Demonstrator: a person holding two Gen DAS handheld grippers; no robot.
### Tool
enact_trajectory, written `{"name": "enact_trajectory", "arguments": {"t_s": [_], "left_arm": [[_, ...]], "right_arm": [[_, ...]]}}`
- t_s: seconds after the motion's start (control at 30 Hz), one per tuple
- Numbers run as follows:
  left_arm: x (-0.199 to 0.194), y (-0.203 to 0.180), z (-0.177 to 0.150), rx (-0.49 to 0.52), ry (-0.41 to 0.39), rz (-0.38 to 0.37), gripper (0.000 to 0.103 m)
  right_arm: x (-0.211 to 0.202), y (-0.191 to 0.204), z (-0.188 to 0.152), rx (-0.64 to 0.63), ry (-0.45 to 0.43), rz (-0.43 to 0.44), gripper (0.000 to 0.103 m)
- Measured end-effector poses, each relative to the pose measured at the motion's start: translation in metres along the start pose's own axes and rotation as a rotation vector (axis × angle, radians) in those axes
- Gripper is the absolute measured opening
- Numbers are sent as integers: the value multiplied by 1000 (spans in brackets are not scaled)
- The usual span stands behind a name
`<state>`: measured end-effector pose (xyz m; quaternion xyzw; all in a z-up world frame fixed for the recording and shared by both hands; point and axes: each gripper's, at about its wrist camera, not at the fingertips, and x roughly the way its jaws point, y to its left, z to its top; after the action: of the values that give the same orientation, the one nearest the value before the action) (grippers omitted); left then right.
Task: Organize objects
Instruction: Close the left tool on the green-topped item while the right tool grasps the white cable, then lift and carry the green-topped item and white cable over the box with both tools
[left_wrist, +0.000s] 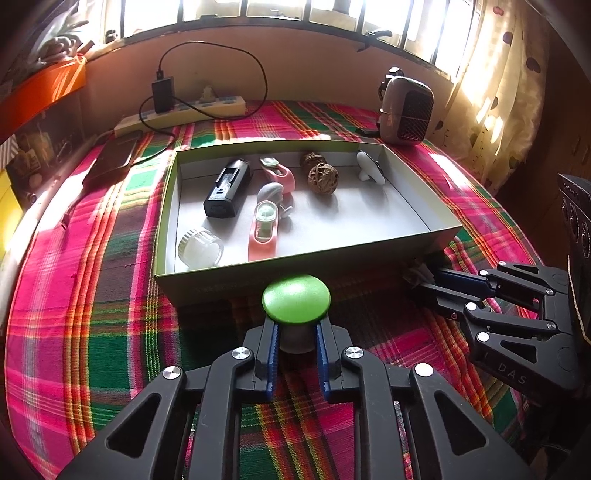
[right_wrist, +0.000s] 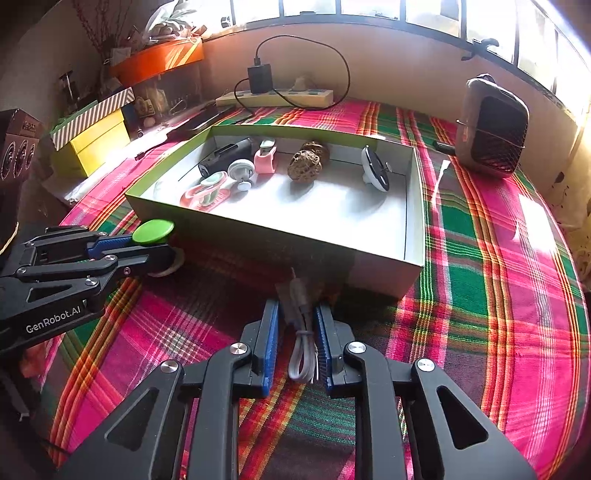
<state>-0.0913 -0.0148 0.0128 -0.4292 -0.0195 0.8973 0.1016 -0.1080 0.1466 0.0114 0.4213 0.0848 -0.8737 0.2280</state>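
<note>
Both grasps made, nothing lifted. Left hand-held gripper (left_wrist: 295, 332) pinches the grey stem of the green-capped knob (left_wrist: 296, 297), bottom centre; right hand-held gripper (right_wrist: 295, 325) pinches a bundled white cable (right_wrist: 303, 347). Next, probably: lift both over the near wall into the box (left_wrist: 295, 264). Readable: "GenRobot.AI", "DAS".

1. We see the box's near wall (left_wrist: 295, 269) standing just ahead of both grippers.
2. Inside, bare floor lies at the box's right front (right_wrist: 332, 218).
3. Cloth (right_wrist: 480, 295) right of the box lies open.
</note>
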Motion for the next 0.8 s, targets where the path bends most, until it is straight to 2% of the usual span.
{"name": "enact_trajectory", "arguments": {"t_s": [0.8], "left_arm": [[-20,-2,1,5,-57,-2,15]], "right_arm": [[-15,8,-2,20,-40,38,20]]}}
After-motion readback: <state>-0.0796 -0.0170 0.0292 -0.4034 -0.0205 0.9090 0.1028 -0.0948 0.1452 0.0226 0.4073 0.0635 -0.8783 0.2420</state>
